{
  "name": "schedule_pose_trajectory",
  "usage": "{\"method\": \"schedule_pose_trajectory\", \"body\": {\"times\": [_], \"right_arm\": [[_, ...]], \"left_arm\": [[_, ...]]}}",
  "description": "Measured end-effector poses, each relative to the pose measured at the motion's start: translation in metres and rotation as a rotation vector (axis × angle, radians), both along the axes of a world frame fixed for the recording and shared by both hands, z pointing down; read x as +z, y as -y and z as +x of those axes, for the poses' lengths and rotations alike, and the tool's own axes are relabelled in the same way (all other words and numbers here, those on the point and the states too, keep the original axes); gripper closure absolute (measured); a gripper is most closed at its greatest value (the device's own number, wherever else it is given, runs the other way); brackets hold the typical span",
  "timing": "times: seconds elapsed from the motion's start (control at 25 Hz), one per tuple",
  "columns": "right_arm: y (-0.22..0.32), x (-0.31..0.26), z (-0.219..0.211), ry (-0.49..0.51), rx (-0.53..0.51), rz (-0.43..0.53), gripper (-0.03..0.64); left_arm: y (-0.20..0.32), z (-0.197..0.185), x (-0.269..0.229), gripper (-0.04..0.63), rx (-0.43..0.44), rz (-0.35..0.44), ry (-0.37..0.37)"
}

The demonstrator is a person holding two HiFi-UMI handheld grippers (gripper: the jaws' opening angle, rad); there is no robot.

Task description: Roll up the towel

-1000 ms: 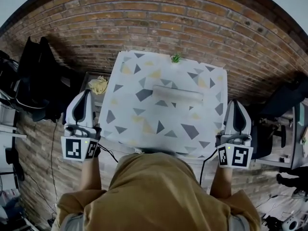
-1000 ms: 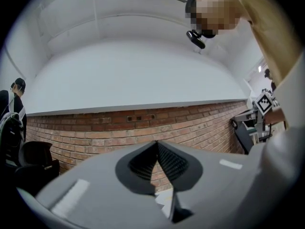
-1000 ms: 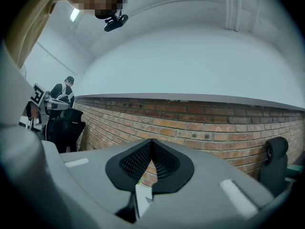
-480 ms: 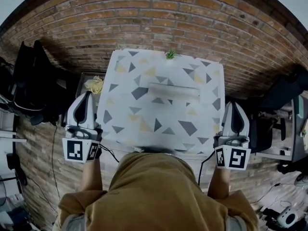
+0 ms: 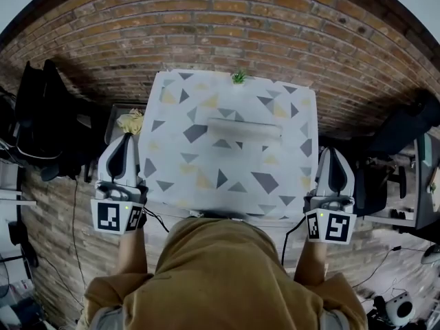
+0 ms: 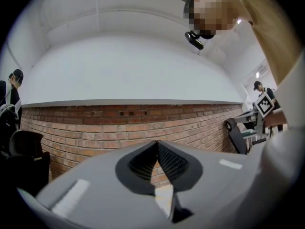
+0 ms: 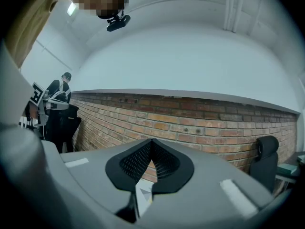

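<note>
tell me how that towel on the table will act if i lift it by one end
The towel lies as a long, low strip on the table, so it is probably soft cloth that would droop if lifted by one end. It looks thin, so likely light. Pushed, it would probably bunch or slide rather than roll or tip.

Brick floor, brick wall, patterned table, dark chair

change | left claw | seemingly eased slightly back toward the person
</note>
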State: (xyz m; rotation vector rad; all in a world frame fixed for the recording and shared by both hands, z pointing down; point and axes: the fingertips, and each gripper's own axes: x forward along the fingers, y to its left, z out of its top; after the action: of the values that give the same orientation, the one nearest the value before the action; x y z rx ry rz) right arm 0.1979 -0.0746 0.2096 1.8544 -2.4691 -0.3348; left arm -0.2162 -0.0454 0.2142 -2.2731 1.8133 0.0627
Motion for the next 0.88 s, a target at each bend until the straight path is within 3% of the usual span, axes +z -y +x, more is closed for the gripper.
{"method": "schedule_pose_trajectory", "body": {"times": [0.88], "right_arm": [[0.017,0.005,-0.023,-0.008,-0.067,-0.001,0.614]], "left_arm": [[-0.007,0.001,-0.003,0.534,-0.012,0.019,-0.033]]}}
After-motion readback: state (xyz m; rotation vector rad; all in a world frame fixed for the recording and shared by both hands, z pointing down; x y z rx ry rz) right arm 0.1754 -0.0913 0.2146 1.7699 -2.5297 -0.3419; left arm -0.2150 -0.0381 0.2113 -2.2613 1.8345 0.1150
